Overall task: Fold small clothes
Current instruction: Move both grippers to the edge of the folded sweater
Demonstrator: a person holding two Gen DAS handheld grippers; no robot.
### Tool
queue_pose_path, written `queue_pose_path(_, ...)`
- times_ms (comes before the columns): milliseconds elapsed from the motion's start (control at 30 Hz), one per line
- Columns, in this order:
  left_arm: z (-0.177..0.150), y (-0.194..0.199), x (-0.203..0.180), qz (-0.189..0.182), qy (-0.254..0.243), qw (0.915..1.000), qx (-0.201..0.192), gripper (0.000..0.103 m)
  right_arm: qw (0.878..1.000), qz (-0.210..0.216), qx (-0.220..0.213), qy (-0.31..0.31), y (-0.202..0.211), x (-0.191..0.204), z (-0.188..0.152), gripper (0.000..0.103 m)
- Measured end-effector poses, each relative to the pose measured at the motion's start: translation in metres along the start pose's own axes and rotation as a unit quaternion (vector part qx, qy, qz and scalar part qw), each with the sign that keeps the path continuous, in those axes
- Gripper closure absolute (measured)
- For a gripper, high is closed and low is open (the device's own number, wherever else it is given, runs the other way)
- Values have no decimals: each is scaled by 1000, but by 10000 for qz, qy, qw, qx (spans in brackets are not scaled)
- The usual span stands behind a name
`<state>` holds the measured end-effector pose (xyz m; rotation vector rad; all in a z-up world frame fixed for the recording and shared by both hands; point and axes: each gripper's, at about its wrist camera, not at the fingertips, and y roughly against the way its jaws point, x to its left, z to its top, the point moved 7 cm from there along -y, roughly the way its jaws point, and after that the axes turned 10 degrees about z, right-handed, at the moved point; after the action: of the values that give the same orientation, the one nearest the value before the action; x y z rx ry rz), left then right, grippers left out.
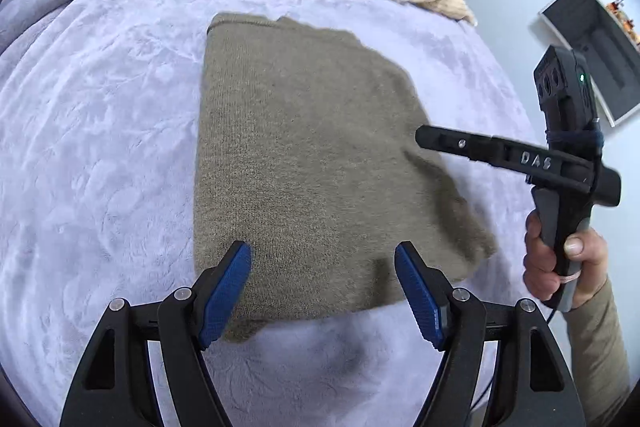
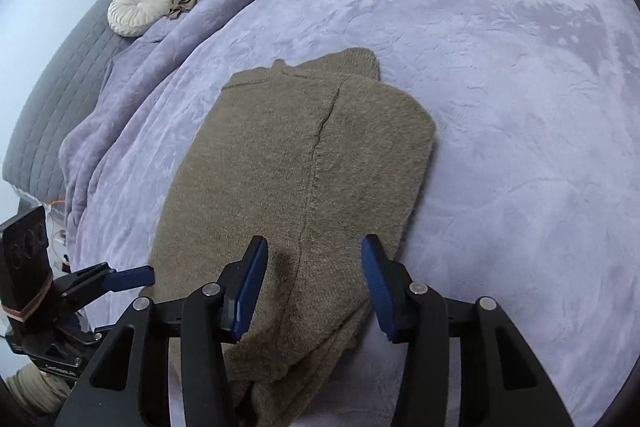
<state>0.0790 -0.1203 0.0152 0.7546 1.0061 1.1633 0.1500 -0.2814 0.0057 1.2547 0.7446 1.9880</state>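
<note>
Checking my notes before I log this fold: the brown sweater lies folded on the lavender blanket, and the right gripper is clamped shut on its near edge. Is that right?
Not quite. The right gripper is open, not clamped: the right wrist view shows its blue pads standing apart above the sweater, pinching nothing. The rest holds: the sweater lies folded on the lavender blanket.

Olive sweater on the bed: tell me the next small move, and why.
Probably lower both grippers onto the near hem and pinch it for the next fold. The olive sweater lies folded lengthwise, and the left gripper and right gripper hover open above that edge, holding nothing.
</note>
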Motion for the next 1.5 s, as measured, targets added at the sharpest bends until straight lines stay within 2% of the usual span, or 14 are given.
queue_pose_path(67,1,13,5,-25,61,9999,-150,28,9995,-223,-117,200,14,15,-5,49)
queue_pose_path(133,-4,18,14,47,126,9998,-174,28,9987,24,-202,458,28,39,-15,47)
queue_pose_path(233,-13,5,24,203,125,9997,63,28,9952,402,-232,858,36,79,-39,36)
queue_pose_path(300,-24,-9,34,606,24,9980,166,28,9944,447,-163,940,28,92,-55,35)
queue_pose_path(333,-30,-15,40,763,20,9967,260,28,9952,296,-103,927,23,88,-64,35)
queue_pose_path(467,-44,-21,52,450,305,9974,481,28,9977,-588,220,244,6,34,-90,35)
queue_pose_path(500,-44,-16,52,455,287,9976,431,28,9975,-664,223,63,7,23,-95,35)
queue_pose_path(600,-45,3,46,644,68,9977,217,28,9991,-304,-93,-289,29,19,-102,34)
queue_pose_path(700,-45,20,40,690,-44,9976,51,28,9981,-303,-508,-189,58,29,-100,22)
queue_pose_path(867,-30,23,39,755,-136,9970,-47,28,9951,-355,-887,-264,86,35,-86,21)
queue_pose_path(1200,7,14,28,1136,-260,9927,-296,28,9943,-641,-733,-431,66,26,-53,21)
queue_pose_path(1500,37,-33,30,1027,-297,9942,108,28,9942,-659,-452,-719,29,-2,-27,21)
